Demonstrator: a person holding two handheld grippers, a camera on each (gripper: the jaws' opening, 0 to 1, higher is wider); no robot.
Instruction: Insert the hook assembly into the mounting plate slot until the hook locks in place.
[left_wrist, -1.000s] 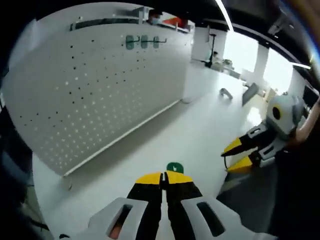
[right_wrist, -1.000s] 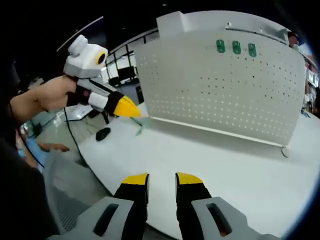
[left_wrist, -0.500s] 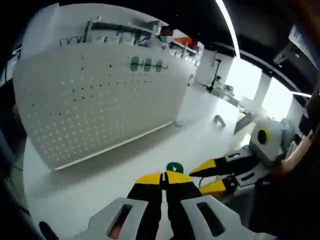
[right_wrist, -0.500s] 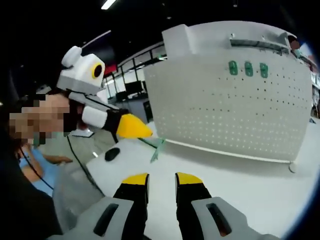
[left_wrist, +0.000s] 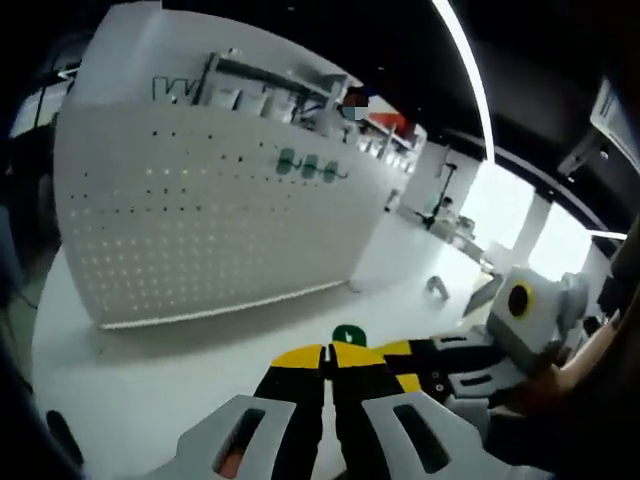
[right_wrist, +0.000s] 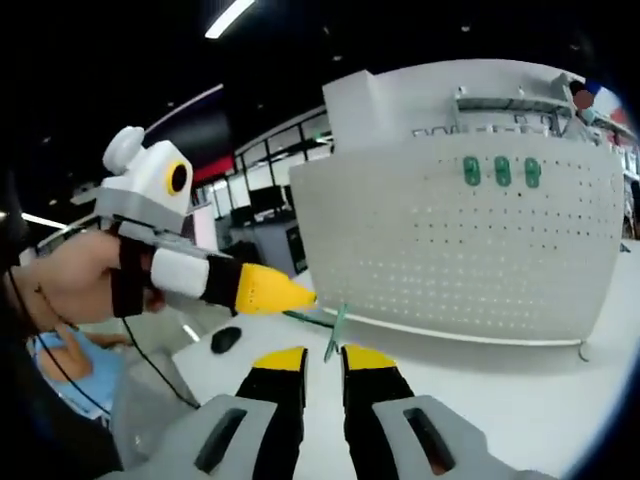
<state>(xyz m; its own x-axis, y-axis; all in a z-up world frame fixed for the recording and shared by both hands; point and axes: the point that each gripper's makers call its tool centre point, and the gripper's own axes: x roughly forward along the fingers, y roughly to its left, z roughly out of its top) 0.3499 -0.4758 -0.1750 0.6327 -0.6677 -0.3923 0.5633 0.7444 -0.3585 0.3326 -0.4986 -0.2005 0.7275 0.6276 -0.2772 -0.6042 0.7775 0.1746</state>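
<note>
Now left tool (left_wrist: 328, 352) pinches green hook (left_wrist: 347, 334); right tool (right_wrist: 322, 357) narrow, empty.

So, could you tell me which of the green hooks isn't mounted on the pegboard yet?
The green hook pinched in the left gripper tips, hanging over the table; the other three green hooks sit in a row high on the pegboard.

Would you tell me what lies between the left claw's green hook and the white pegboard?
Bare white table, seen in the left gripper view: nothing sits between the green hook and the pegboard.
</note>
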